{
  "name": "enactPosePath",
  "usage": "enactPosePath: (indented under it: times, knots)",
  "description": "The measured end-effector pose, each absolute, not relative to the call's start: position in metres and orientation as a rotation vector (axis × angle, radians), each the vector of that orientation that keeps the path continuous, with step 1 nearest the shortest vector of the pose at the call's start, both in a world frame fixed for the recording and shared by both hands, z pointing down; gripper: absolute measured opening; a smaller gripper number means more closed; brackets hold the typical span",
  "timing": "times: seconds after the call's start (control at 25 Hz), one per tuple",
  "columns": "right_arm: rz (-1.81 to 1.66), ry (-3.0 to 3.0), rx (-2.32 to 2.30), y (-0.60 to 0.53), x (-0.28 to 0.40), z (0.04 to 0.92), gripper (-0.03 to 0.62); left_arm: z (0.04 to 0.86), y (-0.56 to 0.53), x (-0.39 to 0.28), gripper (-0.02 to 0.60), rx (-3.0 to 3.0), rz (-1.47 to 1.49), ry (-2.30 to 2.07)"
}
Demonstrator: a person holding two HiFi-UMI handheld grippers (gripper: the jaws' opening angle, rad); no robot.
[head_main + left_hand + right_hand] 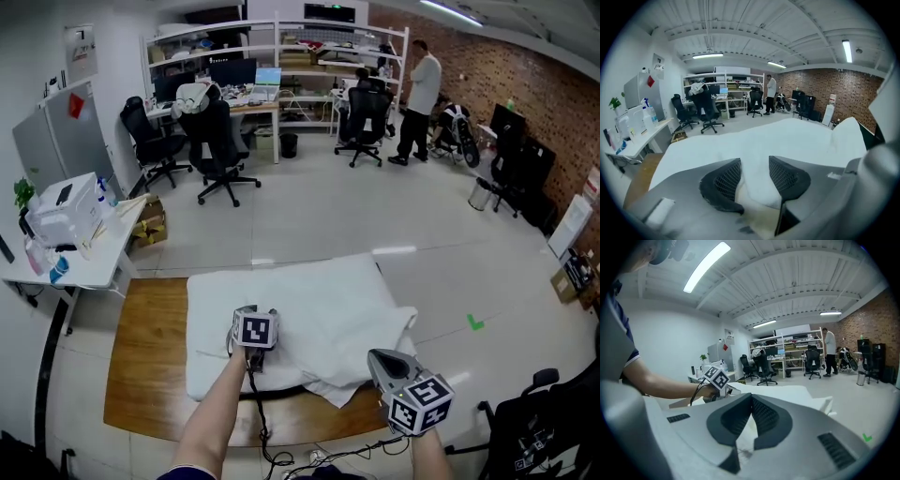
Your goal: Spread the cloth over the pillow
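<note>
Your right gripper [751, 401] is clamped shut on the cloth's [319, 319] near edge. Your left gripper [754, 166] stands wide open over the cloth, holding nothing. Pull one-sided and the cloth, bunched across the pillow [202, 370], could drag off. Mind the cable [260, 417] at the tabletop's [150, 356] edge; chairs [217, 141] stand well beyond.

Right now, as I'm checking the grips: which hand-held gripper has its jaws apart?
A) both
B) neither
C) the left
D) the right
C: the left hand-held gripper has its jaws apart over the cloth, while the right hand-held gripper is closed, with a bit of cloth between its jaws.
</note>
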State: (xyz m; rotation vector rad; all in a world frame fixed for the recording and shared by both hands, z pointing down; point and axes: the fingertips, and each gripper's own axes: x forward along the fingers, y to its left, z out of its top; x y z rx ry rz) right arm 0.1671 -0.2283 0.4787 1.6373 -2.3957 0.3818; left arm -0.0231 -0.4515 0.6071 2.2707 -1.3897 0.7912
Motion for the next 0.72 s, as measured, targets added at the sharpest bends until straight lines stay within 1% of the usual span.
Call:
enactPosePath:
  times: [0.04,0.08,0.16,0.44,0.72]
  knots:
    - [0.382,-2.392,1.642,-0.228,0.169,0.479,0.009,0.608,-0.45,-0.024,0.177,2.266,0.798,-1.399]
    - [0.383,-2.39,1.645,-0.228,0.17,0.479,0.009,0.606,-0.45,-0.025,0.134,2.266,0.791,-1.42]
    - [0.386,-2.388,1.648,-0.227,0.171,0.48,0.009,0.597,-0.45,-0.029,0.016,2.278,0.751,-1.459]
    - [0.408,-2.37,1.675,-0.222,0.177,0.485,0.009,0.548,-0.446,-0.049,0.014,2.358,0.553,-1.534]
    - [0.403,-2.335,1.714,-0.214,0.191,0.485,0.009,0.511,-0.455,-0.115,0.014,2.271,0.494,-1.752]
